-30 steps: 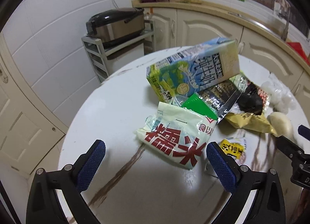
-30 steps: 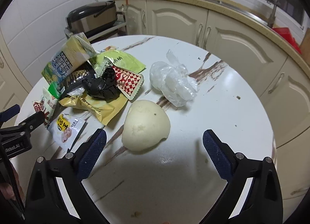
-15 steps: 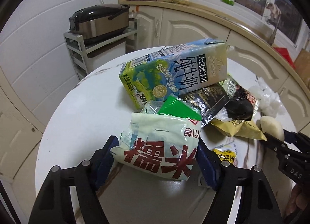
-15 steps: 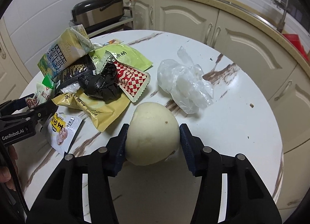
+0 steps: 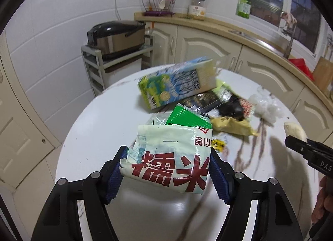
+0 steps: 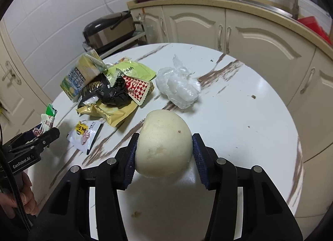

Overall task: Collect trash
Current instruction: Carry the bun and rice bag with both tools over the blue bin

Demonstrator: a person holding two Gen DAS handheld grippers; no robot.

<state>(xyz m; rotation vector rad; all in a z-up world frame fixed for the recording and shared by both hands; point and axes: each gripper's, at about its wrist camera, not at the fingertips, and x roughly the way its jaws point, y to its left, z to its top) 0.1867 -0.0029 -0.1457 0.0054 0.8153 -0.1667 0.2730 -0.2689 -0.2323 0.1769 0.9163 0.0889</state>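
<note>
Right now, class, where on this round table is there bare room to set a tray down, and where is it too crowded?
Bare: the table's right side, beyond the clear plastic bag and steamed bun, and its far edge near the cabinets. Crowded: the left, where milk carton, black bag and yellow wrapper pile up.

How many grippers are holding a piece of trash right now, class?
2: the left gripper clamps the white rice bag; the right gripper clamps the pale bun.
</note>
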